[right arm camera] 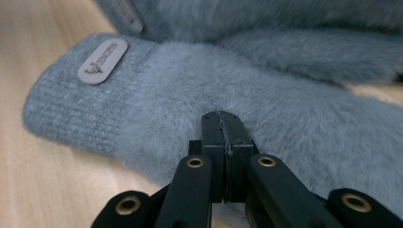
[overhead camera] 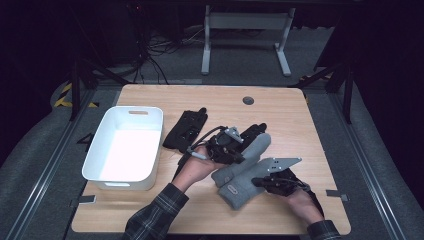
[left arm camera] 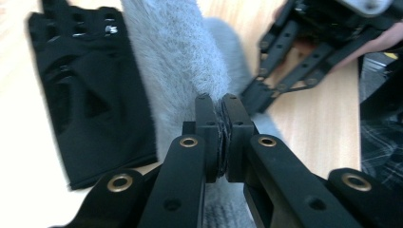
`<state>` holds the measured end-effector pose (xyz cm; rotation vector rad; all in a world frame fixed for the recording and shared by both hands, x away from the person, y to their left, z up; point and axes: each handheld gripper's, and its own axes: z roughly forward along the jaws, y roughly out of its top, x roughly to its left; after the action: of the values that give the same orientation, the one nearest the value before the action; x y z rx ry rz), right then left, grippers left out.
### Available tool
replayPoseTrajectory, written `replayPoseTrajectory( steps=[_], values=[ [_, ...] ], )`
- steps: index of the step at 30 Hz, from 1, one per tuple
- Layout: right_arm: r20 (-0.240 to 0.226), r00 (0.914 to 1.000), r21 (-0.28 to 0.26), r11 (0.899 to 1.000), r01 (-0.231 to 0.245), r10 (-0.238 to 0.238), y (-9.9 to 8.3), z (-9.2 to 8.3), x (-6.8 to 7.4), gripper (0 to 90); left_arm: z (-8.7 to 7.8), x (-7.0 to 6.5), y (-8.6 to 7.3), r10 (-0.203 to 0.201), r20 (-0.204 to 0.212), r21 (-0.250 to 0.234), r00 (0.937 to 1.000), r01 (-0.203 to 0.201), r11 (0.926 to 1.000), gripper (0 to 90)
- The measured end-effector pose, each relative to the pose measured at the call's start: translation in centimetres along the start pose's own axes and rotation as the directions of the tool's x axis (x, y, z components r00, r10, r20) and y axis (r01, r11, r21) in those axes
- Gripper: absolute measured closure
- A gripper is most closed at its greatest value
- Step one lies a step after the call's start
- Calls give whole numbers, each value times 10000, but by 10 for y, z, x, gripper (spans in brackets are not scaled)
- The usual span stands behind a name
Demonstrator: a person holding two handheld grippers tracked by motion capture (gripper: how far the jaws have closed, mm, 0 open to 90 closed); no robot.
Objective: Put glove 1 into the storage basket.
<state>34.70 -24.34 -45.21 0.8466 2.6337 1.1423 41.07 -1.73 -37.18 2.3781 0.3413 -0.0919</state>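
Two fuzzy grey mittens lie overlapping at the table's middle. My left gripper [overhead camera: 244,154] [left arm camera: 221,102] is shut, with fur of the upper grey mitten [overhead camera: 256,146] [left arm camera: 176,61] pinched between its tips. The lower grey mitten [overhead camera: 234,191] [right arm camera: 157,95] has a knit cuff with an oval label [right arm camera: 102,61]. My right gripper [overhead camera: 257,182] [right arm camera: 222,116] is shut on the fur along its side, which puckers at the tips. The upper mitten [right arm camera: 285,19] lies just beyond. From the left gripper view, the right gripper [left arm camera: 266,90] reaches in beside the mitten.
A black glove [overhead camera: 186,129] [left arm camera: 85,90] lies flat left of the mittens, and another black glove [overhead camera: 254,131] peeks out behind them. A white bin [overhead camera: 152,150] stands at the table's left. A round cable hole [overhead camera: 248,100] is at the back edge.
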Motion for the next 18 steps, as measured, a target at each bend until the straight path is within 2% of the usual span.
replayPoseTrajectory(
  steps=[2,6,10,13,16,18],
  values=[
    [146,9999,-82,10000,-47,48,0,0,-3,900,11,-5,2,38,298,-80,9995,-35,10000,877],
    [205,9998,-168,9998,-64,67,-2,-1,-4,900,22,-8,3,-25,565,-124,9984,32,9999,872],
    [302,9994,-376,9992,-158,169,-6,-15,-4,900,33,-13,2,-25,764,-136,9971,36,9999,858],
    [489,9981,-418,9985,-361,381,-16,-30,-5,900,35,-17,3,72,1136,-455,9935,-20,9990,759],
    [579,9968,-507,9973,-530,559,-22,-40,-6,899,29,-22,5,309,838,-868,9960,-236,9959,662],
    [556,9965,-672,9960,-583,621,-23,-44,-6,898,19,-22,5,340,591,-1190,9977,-268,9925,652]
  ],
)
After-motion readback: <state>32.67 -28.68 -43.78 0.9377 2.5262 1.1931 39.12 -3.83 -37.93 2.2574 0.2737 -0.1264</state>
